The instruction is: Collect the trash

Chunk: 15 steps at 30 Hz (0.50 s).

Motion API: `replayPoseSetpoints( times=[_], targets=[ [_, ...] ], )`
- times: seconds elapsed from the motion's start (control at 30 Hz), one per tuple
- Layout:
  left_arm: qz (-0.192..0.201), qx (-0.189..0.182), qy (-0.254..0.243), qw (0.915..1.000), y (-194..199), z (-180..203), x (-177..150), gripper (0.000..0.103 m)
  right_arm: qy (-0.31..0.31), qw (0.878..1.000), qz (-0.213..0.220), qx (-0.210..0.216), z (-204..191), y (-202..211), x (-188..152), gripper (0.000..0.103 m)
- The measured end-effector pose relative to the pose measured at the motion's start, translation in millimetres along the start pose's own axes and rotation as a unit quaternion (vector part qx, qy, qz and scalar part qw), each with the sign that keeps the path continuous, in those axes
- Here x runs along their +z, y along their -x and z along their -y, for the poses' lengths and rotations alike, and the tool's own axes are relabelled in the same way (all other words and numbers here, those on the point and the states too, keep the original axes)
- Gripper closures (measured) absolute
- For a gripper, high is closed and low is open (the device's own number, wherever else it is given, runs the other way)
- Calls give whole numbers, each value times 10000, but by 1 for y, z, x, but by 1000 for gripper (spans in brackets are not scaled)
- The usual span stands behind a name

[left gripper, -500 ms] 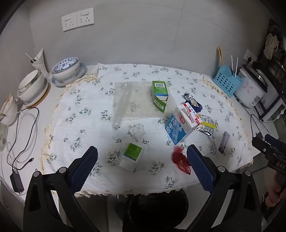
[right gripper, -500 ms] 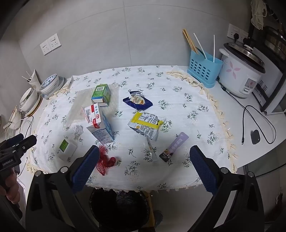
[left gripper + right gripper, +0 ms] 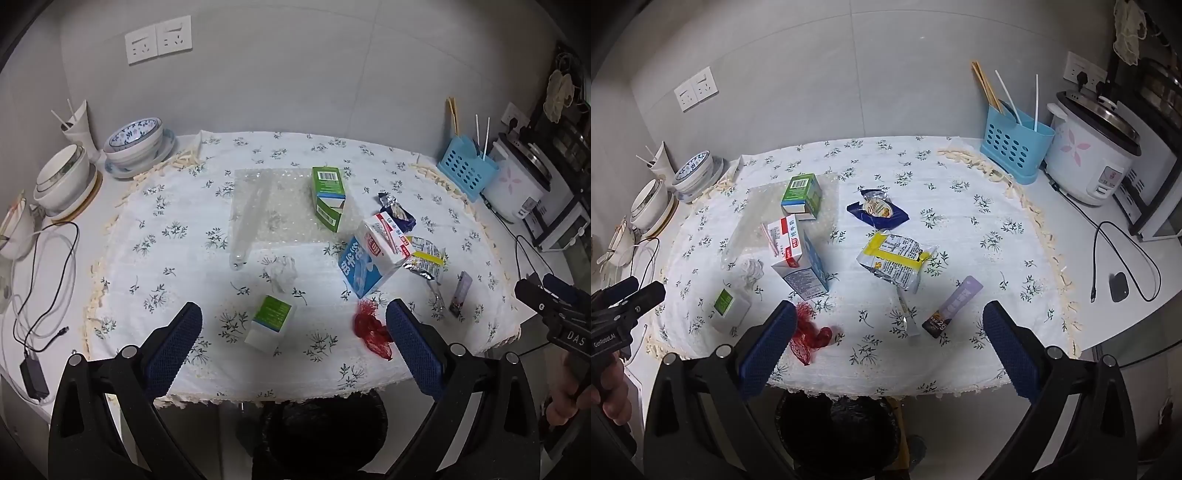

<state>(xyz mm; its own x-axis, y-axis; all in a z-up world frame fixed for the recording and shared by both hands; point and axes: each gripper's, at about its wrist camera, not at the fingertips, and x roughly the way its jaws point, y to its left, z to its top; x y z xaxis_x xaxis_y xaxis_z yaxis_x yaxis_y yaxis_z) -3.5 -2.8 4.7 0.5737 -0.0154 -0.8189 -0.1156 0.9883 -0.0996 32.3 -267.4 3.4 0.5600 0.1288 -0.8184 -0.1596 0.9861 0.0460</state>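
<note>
Left gripper [image 3: 293,334] and right gripper [image 3: 889,338]: jaws spread, empty, above desk [image 3: 1071,206] edge. Milk carton [image 3: 799,258], red net [image 3: 809,334], snack wrappers scattered; bin [image 3: 838,432] below.

White letters "DAS" show on the black body of the right gripper [image 3: 554,310] at the frame's edge. "GenRobot.AI" is printed on the left gripper [image 3: 624,306]. The purple sachet [image 3: 955,306] has "29" at its dark end. Chinese text on the milk carton [image 3: 798,258] is too small to read.
</note>
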Motion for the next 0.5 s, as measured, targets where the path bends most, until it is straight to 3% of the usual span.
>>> replayPoseSetpoints(
  times=[0.5],
  targets=[
    [-50, -102, 15, 9999, -4, 1, -2, 6, -1, 10000, 66, 16, -4, 3, 0, 6]
  ],
)
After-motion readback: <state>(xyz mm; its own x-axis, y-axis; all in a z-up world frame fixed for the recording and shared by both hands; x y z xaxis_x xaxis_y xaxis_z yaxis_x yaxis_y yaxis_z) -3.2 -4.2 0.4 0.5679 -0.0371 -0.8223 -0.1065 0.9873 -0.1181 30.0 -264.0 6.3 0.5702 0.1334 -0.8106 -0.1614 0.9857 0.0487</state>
